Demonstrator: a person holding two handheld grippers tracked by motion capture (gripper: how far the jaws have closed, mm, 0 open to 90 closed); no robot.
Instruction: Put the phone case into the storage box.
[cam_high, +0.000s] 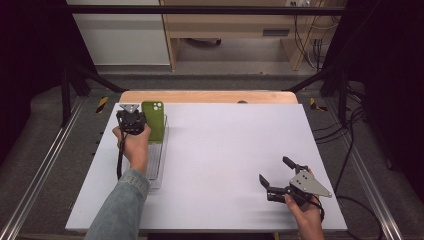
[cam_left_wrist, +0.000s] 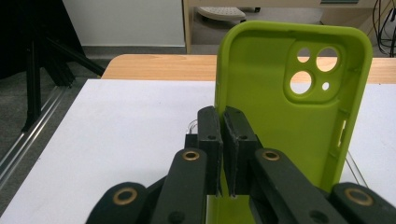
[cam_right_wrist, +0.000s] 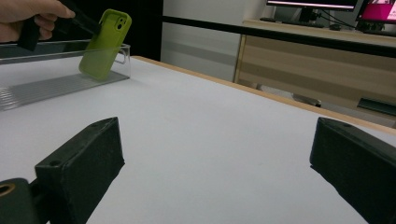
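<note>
A lime-green phone case (cam_high: 153, 120) stands tilted over the far end of a clear plastic tray (cam_high: 159, 172) at the table's left. My left gripper (cam_high: 141, 125) is shut on the case's side wall; in the left gripper view the pads (cam_left_wrist: 208, 130) pinch that thin edge, and the case (cam_left_wrist: 289, 107) shows its hollow inside and camera cut-outs. From the right gripper view the case (cam_right_wrist: 103, 44) leans with its lower end down at the tray (cam_right_wrist: 56, 86). My right gripper (cam_high: 273, 169) lies low at the table's front right, open and holding nothing (cam_right_wrist: 217, 154).
The white tabletop (cam_high: 225, 145) spreads between the two hands. A wooden strip (cam_high: 210, 96) runs along its far edge, with cabinets and cables beyond. Metal rails flank the table on both sides.
</note>
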